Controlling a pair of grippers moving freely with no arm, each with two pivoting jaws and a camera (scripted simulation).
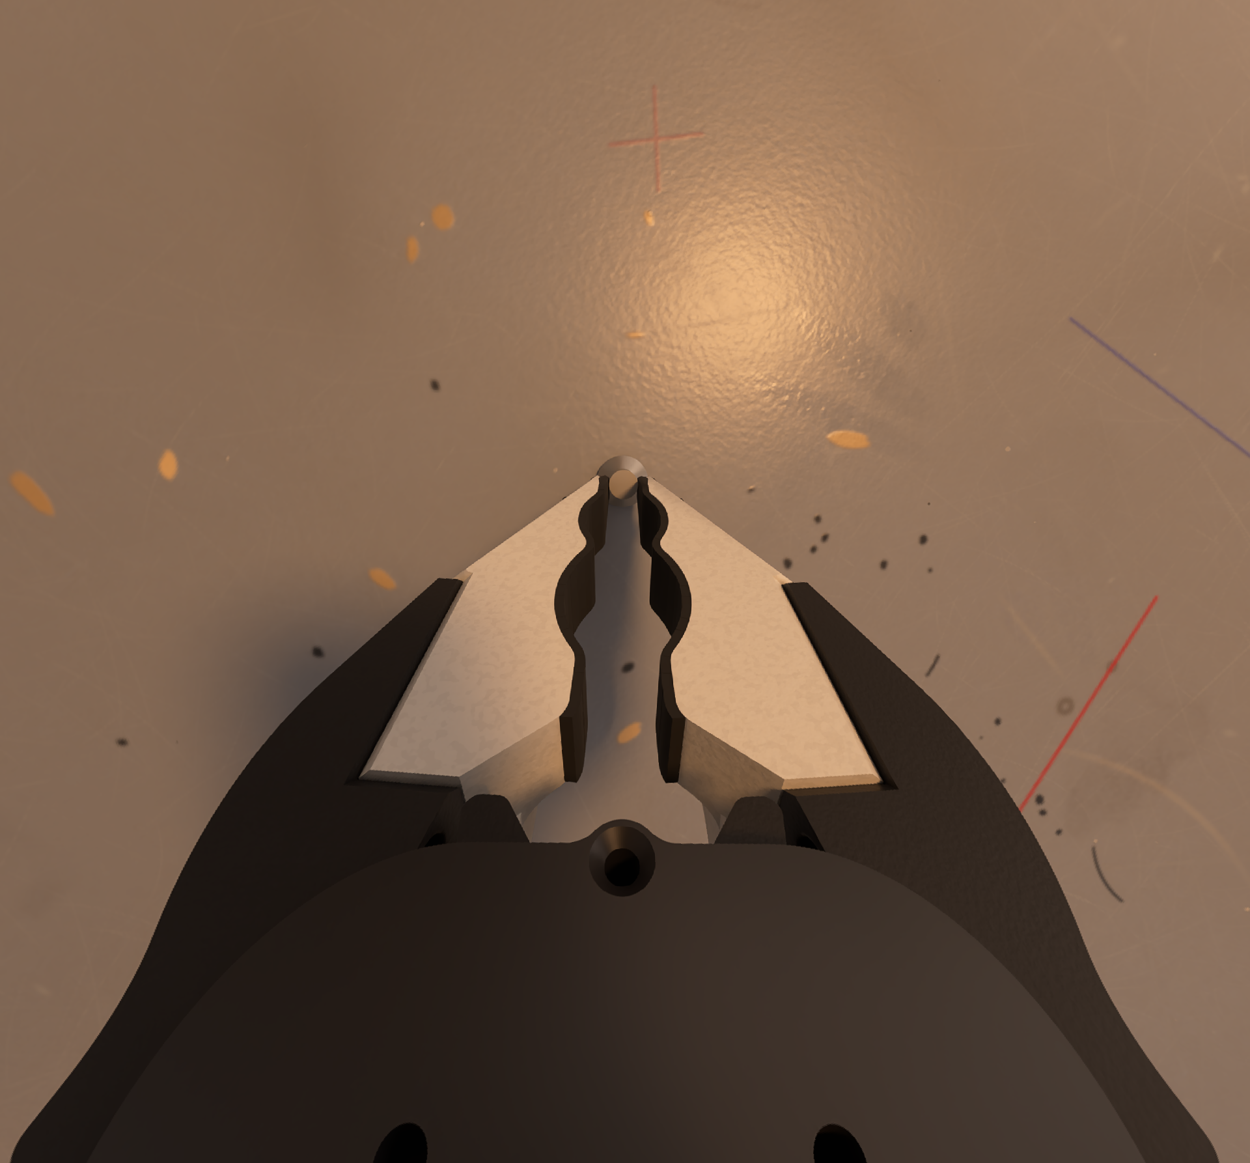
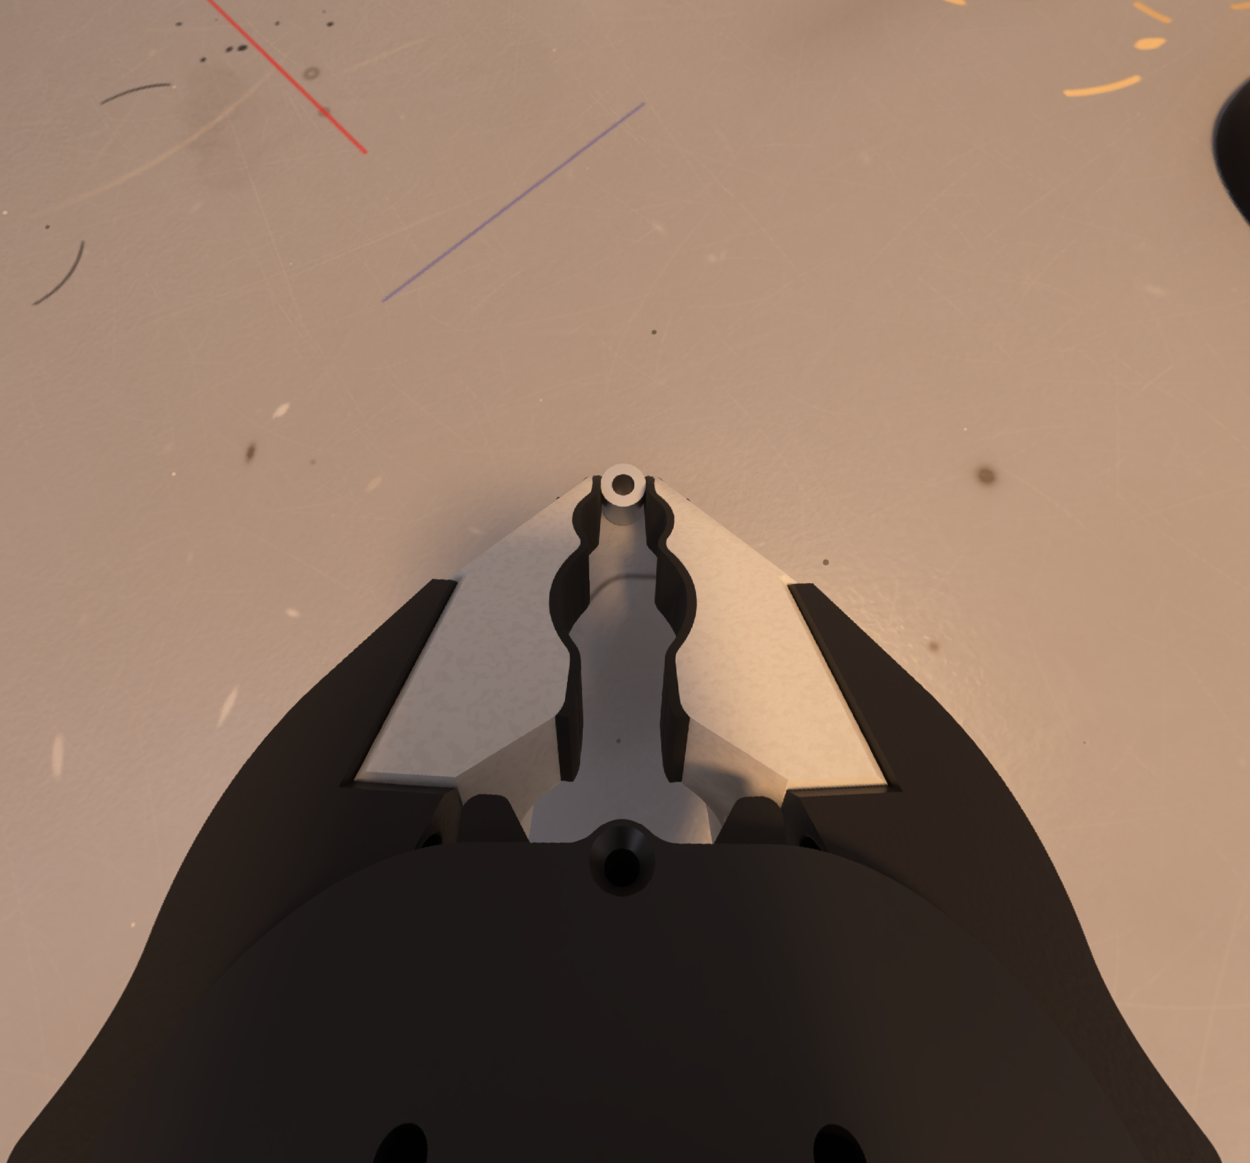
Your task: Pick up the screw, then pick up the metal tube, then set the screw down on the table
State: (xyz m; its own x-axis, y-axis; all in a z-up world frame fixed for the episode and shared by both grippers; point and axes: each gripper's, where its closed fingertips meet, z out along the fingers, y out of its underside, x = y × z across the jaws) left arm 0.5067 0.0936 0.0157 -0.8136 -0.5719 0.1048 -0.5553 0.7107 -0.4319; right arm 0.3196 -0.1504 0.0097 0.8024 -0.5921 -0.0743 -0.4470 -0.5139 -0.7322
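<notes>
In the left wrist view my left gripper [image 1: 622, 484] is shut on the screw [image 1: 621, 473], a small grey metal piece seen end-on at the very fingertips, its rounded head showing just past them. It is above the tan table [image 1: 744, 291]. In the right wrist view my right gripper [image 2: 622, 488] is shut on the metal tube [image 2: 622, 485], a short grey cylinder seen end-on with its round hole facing the camera, pinched at the tips above the table [image 2: 812, 319].
The table bears paint flecks, black specks, a faint red cross [image 1: 655, 137], a red line [image 2: 243, 34] and a blue line [image 2: 514, 200]. A dark rounded object [image 2: 1234, 149] shows at the right edge of the right wrist view.
</notes>
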